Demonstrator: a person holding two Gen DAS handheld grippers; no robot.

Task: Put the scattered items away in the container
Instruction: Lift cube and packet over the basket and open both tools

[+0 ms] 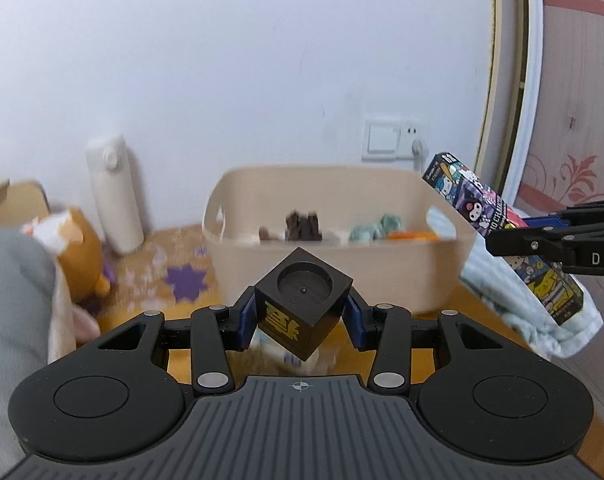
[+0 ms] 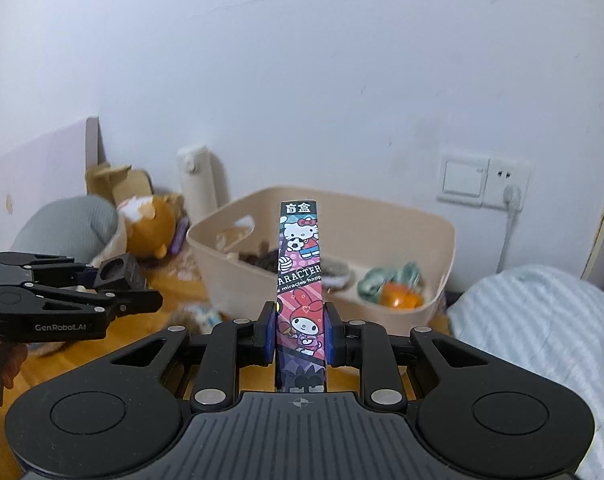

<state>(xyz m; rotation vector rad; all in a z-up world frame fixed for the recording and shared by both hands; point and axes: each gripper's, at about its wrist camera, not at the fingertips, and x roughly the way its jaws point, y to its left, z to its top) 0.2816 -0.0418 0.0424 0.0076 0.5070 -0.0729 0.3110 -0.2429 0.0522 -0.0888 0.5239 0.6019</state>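
1. Container: a beige plastic tub with cut-out handles stands on the wooden floor against the white wall, below a wall switch and socket. It holds several items: a dark brown piece, a green-grey bundle and an orange item.
2. Left hand-held gripper: clamped on a black cube, with one blue pad on each side. The cube is held off the floor, tilted onto a corner, with a round recess on its upper face and yellow lettering on the front face. It sits in front of the tub's near wall, outside the tub.
3. Right hand-held gripper: clamped on a long, narrow cartoon-printed box, gripped at its lower half. In the right wrist view the box stands upright, and its top end overlaps the tub. In the left wrist view the same box appears slanted at the tub's right side, beside the rim.
4. Relative position: the left hand-held gripper is to the left of the tub; the right hand-held gripper is to its right. The two are well apart.
5. Surroundings: a white bottle stands by the wall left of the tub. An orange plush toy and a grey cushion lie further left. A pale striped blanket lies right of the tub.
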